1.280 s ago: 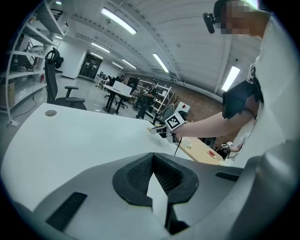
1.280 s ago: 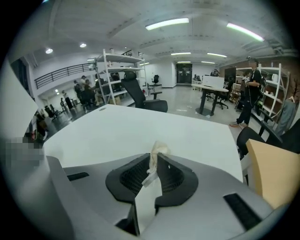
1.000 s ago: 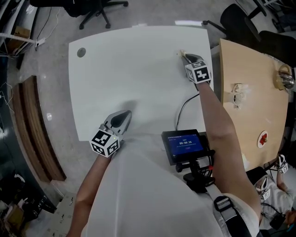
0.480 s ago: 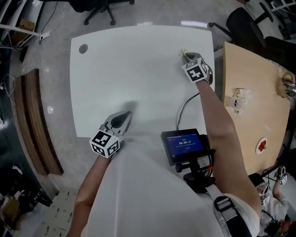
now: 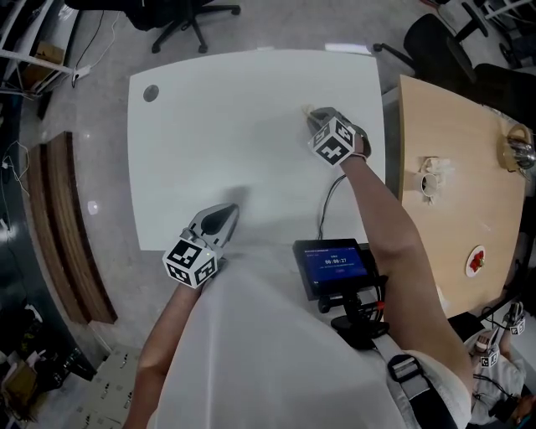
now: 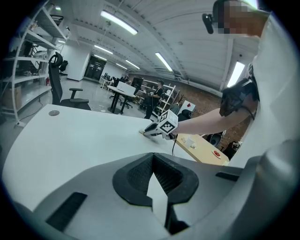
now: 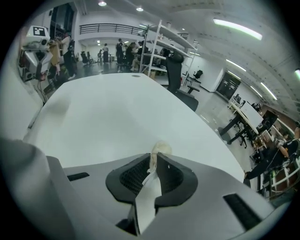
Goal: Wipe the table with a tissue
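A white table (image 5: 218, 126) fills the middle of the head view. My right gripper (image 5: 311, 116) is over its far right part, shut on a crumpled white tissue (image 5: 305, 111) whose wad touches the tabletop. In the right gripper view the tissue (image 7: 159, 150) pokes out past the closed jaws of the right gripper (image 7: 153, 158). Near the table's front edge my left gripper (image 5: 229, 208) rests shut with nothing in it. The left gripper view shows the left gripper (image 6: 153, 157) jaws together, and the right gripper (image 6: 146, 133) far across the table.
A wooden table (image 5: 469, 134) adjoins on the right with small items and a red object (image 5: 476, 261). A grommet hole (image 5: 151, 93) marks the far left corner. A blue-screen device (image 5: 333, 264) hangs at the person's chest, its cable (image 5: 327, 201) crossing the table edge. Office chairs (image 5: 180, 17) stand beyond.
My right gripper has slid the tissue leftward and a little nearer, away from the table's right edge. The left gripper has stayed where it was.
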Demonstrator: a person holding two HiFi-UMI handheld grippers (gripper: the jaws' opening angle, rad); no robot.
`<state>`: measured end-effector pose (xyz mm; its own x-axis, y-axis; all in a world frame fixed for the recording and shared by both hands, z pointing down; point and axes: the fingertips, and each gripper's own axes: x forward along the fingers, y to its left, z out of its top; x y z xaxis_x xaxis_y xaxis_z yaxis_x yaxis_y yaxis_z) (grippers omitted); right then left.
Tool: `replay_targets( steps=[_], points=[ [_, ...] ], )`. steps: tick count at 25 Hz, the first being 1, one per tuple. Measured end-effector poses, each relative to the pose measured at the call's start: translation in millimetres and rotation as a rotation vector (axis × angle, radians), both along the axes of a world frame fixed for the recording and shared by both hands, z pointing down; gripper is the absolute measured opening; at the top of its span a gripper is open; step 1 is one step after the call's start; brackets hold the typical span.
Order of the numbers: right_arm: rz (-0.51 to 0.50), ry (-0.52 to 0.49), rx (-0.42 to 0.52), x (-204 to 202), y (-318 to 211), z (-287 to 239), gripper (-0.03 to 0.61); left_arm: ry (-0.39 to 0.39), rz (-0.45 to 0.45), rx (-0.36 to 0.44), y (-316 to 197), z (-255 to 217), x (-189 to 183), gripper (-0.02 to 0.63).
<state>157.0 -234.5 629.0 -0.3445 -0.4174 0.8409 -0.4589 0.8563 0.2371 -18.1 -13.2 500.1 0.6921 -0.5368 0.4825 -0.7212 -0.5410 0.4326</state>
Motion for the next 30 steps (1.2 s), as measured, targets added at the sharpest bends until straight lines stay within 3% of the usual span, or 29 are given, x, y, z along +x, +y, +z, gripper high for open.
replay_targets(
  steps=[11, 19, 22, 26, 30],
  points=[
    [-0.138, -0.037, -0.051, -35.2, 37.4, -1.4, 0.049, -0.004, -0.024, 0.048, 1.1, -13.0, -17.1, 0.006],
    [-0.156, -0.065, -0.106, -36.3, 53.7, -2.4, 0.049, 0.001, -0.030, 0.053, 11.1, -15.2, -14.1, 0.006],
    [-0.156, -0.120, -0.118, -35.8, 49.8, -4.8, 0.049, 0.002, -0.041, 0.063, 9.8, -15.1, -12.9, 0.006],
    [0.038, -0.220, -0.027, -9.7, 10.1, -21.8, 0.049, -0.001, -0.056, 0.050, 17.6, -9.7, -11.7, 0.006],
    [0.266, -0.198, 0.009, 38.3, -34.0, -17.0, 0.049, -0.007, -0.089, 0.035, 23.4, -8.6, -22.0, 0.006]
  ],
)
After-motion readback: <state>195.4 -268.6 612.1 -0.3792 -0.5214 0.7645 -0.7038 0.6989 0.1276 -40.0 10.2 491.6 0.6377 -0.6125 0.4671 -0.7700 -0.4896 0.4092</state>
